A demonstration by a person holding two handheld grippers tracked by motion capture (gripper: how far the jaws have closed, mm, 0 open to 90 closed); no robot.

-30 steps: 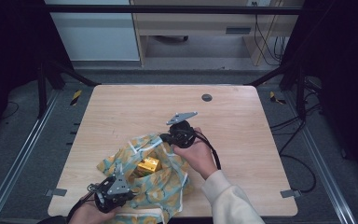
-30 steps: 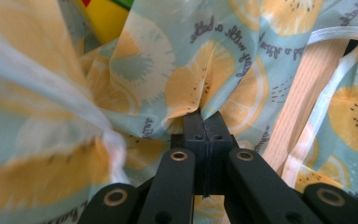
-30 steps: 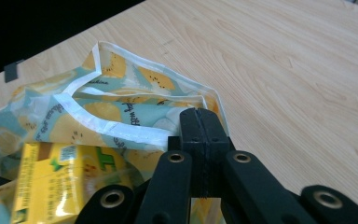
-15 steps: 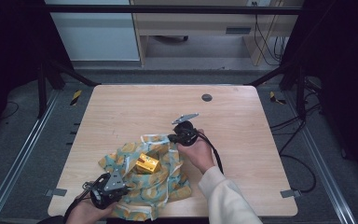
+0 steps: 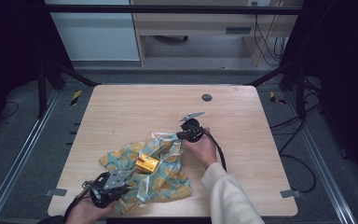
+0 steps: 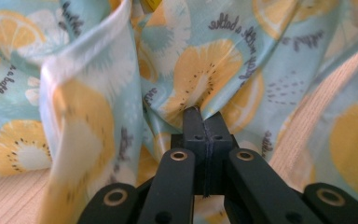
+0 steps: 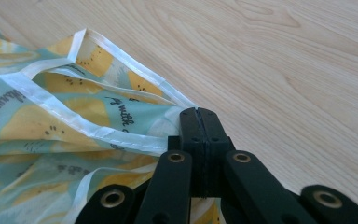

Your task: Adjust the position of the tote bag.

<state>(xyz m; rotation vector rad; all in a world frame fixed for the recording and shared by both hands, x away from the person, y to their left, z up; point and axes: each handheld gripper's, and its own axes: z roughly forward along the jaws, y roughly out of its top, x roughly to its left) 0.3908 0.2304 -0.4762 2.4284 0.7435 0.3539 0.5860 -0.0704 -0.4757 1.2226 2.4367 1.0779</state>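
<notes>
Right gripper [image 5: 182, 134]: I've lowered it, clenched on the lemon-print turquoise cloth [image 5: 168, 179] hem.
Left gripper [image 5: 121, 183]: clenched on cloth.
Gold box [image 5: 147, 164]: uncovered between them; wrapping unfinished.

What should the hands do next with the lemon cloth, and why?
Probably draw the right hand-held gripper over the gold box. It looks shut on a corner of the cloth, the left hand-held gripper pinches the near edge, and the box lies uncovered.

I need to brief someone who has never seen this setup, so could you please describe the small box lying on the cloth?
Start at the wooden table and find the crumpled light-blue cloth printed with yellow citrus slices, near its front edge. On the middle of that cloth lies a small box. It is the one shiny golden-yellow thing there, hard-edged against the soft folds around it.
</notes>
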